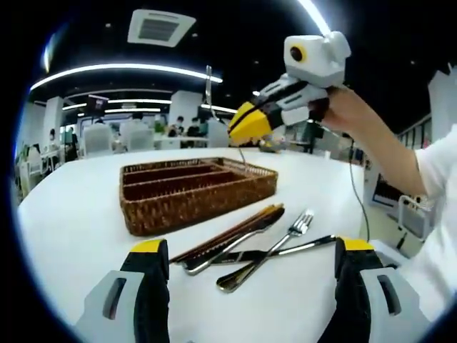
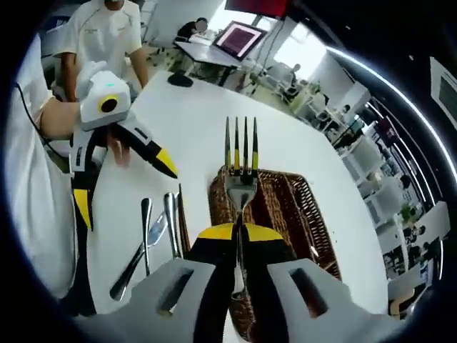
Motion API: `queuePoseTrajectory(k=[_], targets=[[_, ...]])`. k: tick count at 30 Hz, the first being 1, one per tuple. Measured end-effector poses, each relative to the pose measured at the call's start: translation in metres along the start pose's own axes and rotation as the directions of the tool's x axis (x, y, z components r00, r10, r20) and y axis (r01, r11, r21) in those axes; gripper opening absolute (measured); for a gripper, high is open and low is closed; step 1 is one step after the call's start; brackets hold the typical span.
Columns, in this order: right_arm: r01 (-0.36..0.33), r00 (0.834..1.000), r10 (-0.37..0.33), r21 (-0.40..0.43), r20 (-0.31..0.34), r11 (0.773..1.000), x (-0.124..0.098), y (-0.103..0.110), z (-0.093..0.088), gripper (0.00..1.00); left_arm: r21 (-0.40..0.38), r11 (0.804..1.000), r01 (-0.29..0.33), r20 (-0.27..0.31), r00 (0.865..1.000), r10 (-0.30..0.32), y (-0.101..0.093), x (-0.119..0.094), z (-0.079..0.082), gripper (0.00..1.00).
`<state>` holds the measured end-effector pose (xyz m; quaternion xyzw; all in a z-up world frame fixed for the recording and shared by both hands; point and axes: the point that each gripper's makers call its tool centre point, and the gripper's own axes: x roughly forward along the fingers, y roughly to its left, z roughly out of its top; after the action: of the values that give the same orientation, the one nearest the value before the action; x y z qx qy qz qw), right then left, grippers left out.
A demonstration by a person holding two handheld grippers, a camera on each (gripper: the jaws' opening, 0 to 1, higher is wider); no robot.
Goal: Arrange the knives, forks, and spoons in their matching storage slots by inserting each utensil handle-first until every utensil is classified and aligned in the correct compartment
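In the left gripper view, my left gripper (image 1: 250,261) hovers low over the white counter (image 1: 78,214), its two yellow-tipped fingers (image 1: 148,250) spread wide with nothing between them. Just ahead of them lies a small heap of utensils: a fork (image 1: 275,246) lying slantwise with its tines pointing away from me, a knife (image 1: 232,246) beside it, and a pair of dark chopsticks (image 1: 228,232) running alongside the knife. A further handle crosses under the fork; I cannot tell what kind of utensil it belongs to. Beyond the heap stands the woven storage basket (image 1: 193,204), divided into long slots. Above its far right corner my right gripper (image 1: 246,125) hangs in the air, and a thin metal handle comes down from it toward the basket rim.

In the right gripper view, my right gripper (image 2: 239,232) has its fingers (image 2: 218,232) closed tight on the neck of a second fork (image 2: 241,175), tines up and away from me, handle hidden below them. The basket (image 2: 285,207) lies directly beneath the fork. To the left of the basket the loose utensils rest on the counter (image 2: 186,121): a spoon (image 2: 136,261) and the knife (image 2: 171,225) near the basket's edge. My left gripper (image 2: 121,182) is further left, fingers parted, over the counter.
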<state>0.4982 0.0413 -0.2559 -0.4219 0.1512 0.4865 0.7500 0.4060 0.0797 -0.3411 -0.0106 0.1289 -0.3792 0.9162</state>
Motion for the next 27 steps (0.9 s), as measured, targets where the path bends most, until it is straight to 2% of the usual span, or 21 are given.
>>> queuePoseTrajectory(k=[7,9,10,16,19,20,22,27], targets=[[-0.017,0.997,0.014,-0.029,-0.074,0.999,0.008,-0.017,-0.004,0.02,0.024,1.0,-0.006,0.01,1.0,0.005,-0.001,-0.001,0.006,0.97],[-0.02,0.996,0.017,-0.035,-0.092,0.999,0.011,-0.022,-0.004,0.02,0.049,0.998,-0.025,0.01,1.0,0.024,0.001,-0.003,0.009,0.98],[-0.031,0.993,0.025,-0.048,-0.116,0.998,0.013,-0.024,-0.007,0.02,0.059,0.998,-0.029,0.008,1.0,0.029,0.002,-0.004,0.009,0.98],[-0.058,0.985,0.045,-0.067,-0.169,0.996,0.024,-0.04,-0.007,0.02,0.065,0.997,-0.032,0.008,0.999,0.031,0.003,-0.004,0.011,0.98],[-0.065,0.981,0.051,-0.068,-0.189,0.996,0.03,-0.048,-0.007,0.02,0.064,0.997,-0.031,0.011,0.999,0.031,0.004,-0.005,0.013,0.98],[-0.062,0.98,0.047,-0.074,-0.194,0.995,0.027,-0.041,-0.008,0.02,0.064,0.997,-0.031,0.012,0.999,0.031,0.004,-0.005,0.013,0.98],[-0.064,0.977,0.046,-0.079,-0.208,0.995,0.033,-0.045,-0.01,0.01,0.063,0.998,-0.032,0.012,0.999,0.031,0.005,-0.005,0.013,0.98],[-0.075,0.979,0.064,-0.048,-0.193,0.996,0.042,-0.053,-0.007,0.01,0.057,0.998,-0.036,0.01,0.999,0.036,0.01,-0.007,0.012,0.98]])
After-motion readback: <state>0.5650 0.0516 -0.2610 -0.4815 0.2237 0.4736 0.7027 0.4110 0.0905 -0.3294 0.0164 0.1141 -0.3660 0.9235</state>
